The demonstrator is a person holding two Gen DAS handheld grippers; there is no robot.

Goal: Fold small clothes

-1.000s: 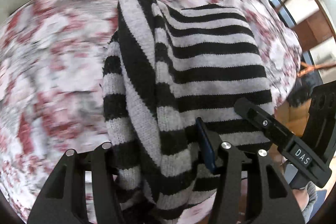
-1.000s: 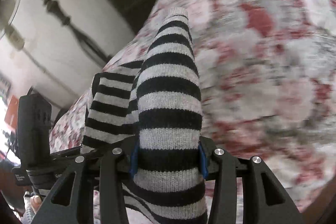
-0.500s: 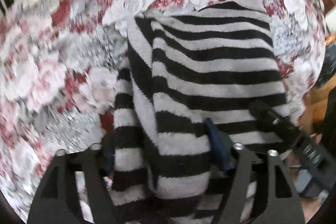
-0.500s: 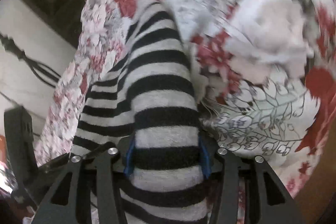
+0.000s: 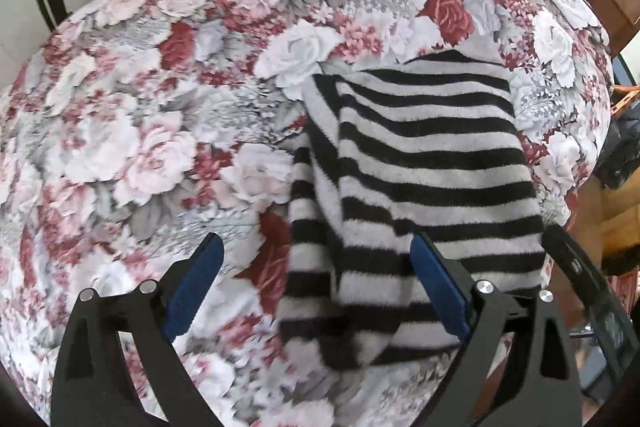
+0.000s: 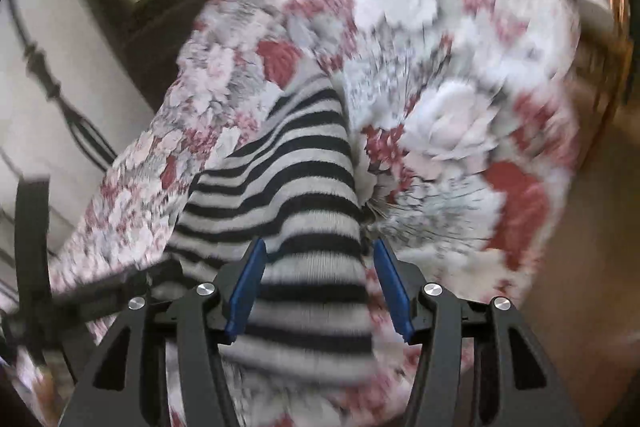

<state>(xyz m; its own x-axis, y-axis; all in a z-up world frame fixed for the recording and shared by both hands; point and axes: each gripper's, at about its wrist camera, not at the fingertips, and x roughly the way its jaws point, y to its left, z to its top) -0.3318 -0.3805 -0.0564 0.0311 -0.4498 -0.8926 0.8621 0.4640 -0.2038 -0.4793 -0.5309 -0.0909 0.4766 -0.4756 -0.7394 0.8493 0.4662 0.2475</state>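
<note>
Left wrist: fuzzy striped knit garment (image 5: 424, 163) on floral cloth (image 5: 160, 87); both jaws opening, unclamped

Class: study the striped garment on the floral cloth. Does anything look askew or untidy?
Yes. The striped sweater lies on the floral cloth with its left sleeve bunched in a crooked ridge along the body instead of flat. Nothing looks damaged or spilled.

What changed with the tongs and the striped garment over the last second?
Both tongs let go: the left tongs spread wide, the right tongs are opening, pads clear of the black-and-white striped knit garment. It came down onto the floral cloth and lies folded as before.
</note>
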